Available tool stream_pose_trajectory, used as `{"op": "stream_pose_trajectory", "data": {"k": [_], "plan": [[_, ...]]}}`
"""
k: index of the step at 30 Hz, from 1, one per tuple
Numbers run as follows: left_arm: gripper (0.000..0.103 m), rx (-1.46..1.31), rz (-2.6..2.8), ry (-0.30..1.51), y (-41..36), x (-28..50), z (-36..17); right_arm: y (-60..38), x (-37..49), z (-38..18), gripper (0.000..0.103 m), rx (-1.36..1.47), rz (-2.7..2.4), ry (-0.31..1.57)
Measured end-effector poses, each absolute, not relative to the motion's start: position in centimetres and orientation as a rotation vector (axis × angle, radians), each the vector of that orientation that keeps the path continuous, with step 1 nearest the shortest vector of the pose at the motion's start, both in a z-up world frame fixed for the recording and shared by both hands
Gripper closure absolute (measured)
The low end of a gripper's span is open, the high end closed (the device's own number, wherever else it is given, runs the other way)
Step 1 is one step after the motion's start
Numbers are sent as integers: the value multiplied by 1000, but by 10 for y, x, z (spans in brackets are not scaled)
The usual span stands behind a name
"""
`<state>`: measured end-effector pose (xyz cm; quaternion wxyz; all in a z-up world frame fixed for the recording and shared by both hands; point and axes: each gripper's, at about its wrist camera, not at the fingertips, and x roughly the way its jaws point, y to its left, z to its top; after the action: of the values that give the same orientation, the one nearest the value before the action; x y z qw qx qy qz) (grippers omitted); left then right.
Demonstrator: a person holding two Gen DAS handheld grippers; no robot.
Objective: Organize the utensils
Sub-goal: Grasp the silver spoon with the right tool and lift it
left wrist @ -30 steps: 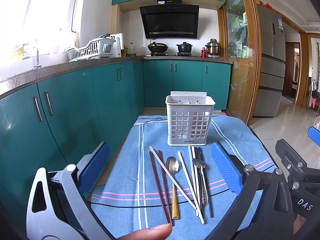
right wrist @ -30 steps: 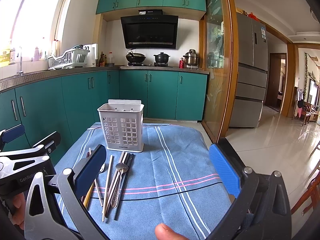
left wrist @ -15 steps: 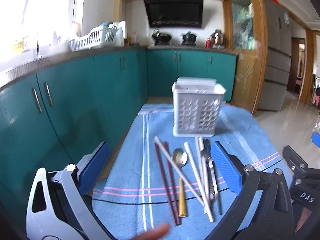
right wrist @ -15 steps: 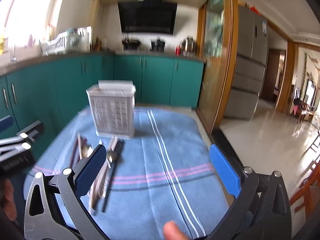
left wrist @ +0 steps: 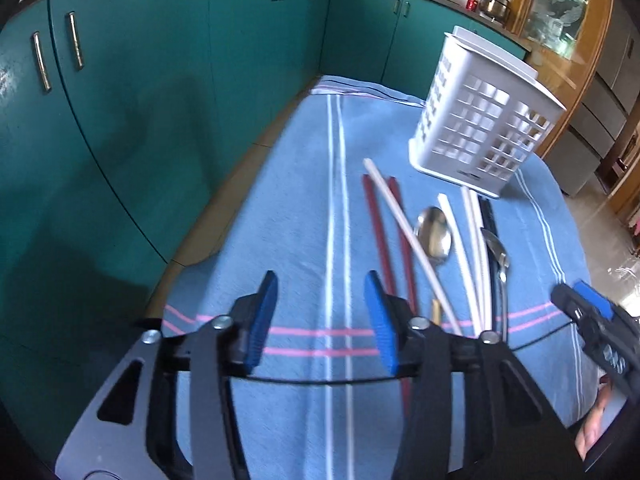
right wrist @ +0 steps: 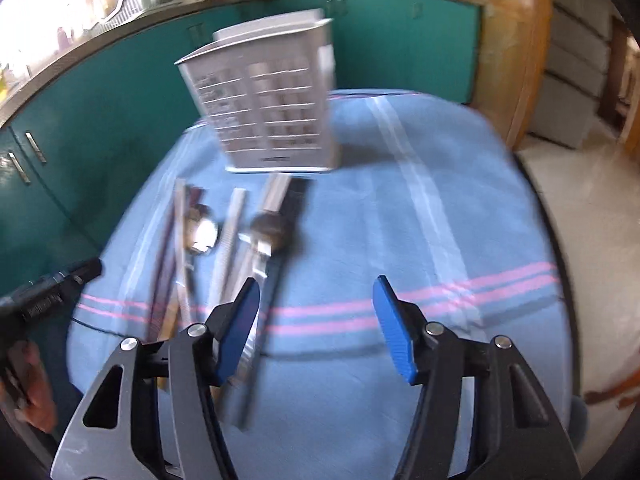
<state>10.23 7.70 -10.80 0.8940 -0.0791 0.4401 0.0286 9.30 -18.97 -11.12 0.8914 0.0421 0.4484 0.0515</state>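
Teal cabinets (left wrist: 160, 80) under a dark counter (right wrist: 100, 44), pale tiled floor (right wrist: 592, 184), bright window light.

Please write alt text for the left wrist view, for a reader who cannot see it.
The left gripper, open and empty, its jaws just closing partway, points down at a blue cloth. Chopsticks and two spoons lie to its right, before a white basket. The right gripper shows at the edge.

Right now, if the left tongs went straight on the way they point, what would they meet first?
Probably bare blue cloth: the open left tongs frame only its white stripes. The red chopsticks lie just right of that line.
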Motion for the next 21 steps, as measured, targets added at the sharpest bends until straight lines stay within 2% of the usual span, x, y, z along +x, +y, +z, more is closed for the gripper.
{"op": "stream_pose_trajectory", "data": {"k": [3,9,11,16,21], "plan": [[46,-153,52,913,81,110,-108,-169,124,-119,43,33,113,964],[45,-130,27,922,84,137,-105,-154,158,-143,44,-43,80,1054],[45,-113,5,925,77,144,-105,-165,162,-146,66,3,88,1087],[45,-84,-34,960,57,160,-115,-216,158,-139,66,160,53,1070],[41,-54,-48,986,38,172,-123,-269,148,-147,59,281,6,1079]]}}
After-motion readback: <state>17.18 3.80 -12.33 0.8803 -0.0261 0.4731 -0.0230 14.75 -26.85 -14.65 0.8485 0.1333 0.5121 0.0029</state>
